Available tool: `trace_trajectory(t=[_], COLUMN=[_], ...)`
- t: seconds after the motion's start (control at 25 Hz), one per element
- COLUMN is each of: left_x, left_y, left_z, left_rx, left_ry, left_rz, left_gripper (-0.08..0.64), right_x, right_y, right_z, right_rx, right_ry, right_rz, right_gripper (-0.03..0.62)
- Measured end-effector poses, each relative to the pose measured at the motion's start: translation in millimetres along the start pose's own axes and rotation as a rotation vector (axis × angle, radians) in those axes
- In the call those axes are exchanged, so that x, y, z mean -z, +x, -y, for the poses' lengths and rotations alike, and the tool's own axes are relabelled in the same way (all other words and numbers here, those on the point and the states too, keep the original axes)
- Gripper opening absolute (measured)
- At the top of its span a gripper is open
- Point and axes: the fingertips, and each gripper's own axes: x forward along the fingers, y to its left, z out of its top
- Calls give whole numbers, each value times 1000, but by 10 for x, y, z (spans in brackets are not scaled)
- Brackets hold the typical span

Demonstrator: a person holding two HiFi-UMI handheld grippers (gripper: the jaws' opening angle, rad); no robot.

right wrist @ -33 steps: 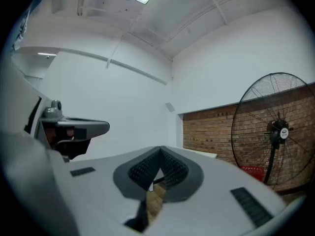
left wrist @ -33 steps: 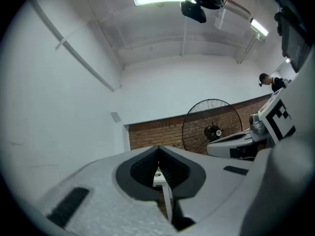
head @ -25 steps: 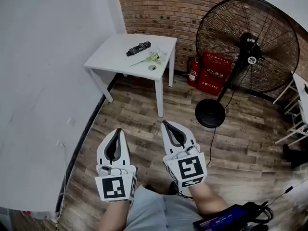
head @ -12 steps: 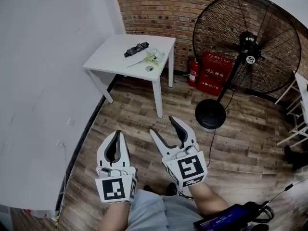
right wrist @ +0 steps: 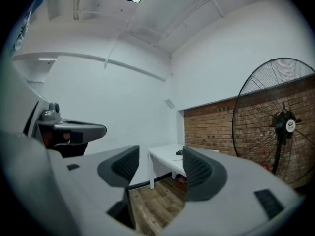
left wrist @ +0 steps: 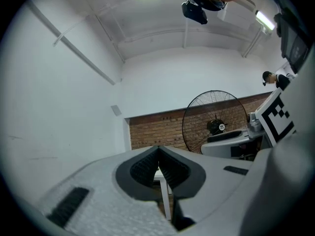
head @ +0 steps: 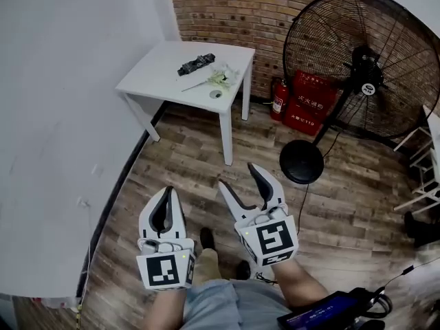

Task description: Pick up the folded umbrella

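Observation:
The folded umbrella [head: 196, 64] is a black bundle lying on the far part of a small white table [head: 161, 81] against the brick wall. Both grippers are held level over the wooden floor, well short of the table. My left gripper [head: 167, 191] is shut with nothing in it; in the left gripper view its pads [left wrist: 158, 154] meet. My right gripper [head: 237, 176] is open, its jaws still opening, and only floor shows between them. The right gripper view looks past its pads [right wrist: 125, 163] at the table [right wrist: 165, 154], where the umbrella [right wrist: 178, 153] is a small dark shape.
A pale flower-like item [head: 218, 80] and a small round object [head: 216, 95] also lie on the table. A big black floor fan [head: 364, 67] with a round base [head: 301, 161], a fire extinguisher [head: 278, 102] and a red box [head: 309, 105] stand right. A white wall runs along the left.
The right gripper's jaws went from shut to spread apart. Both grippers shifted slightly toward the table, and the person's foot now shows on the floor between them.

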Motion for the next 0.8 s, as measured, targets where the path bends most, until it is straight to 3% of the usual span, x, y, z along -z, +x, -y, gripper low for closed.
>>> trace_trajectory(t=[0.52,0.8], left_x=[507,503], left_y=[1226,1825], left_z=[-1061,-1632], left_rx=[39,66], left_ry=[-50,-49], left_rz=[-47,-16], left_gripper=[6,6], right_x=[311,157], right_y=[1559,2370], right_z=[75,72], right_rx=[51,77], right_ry=[-12,-23], right_rz=[-85,-64], right_gripper=[275,270])
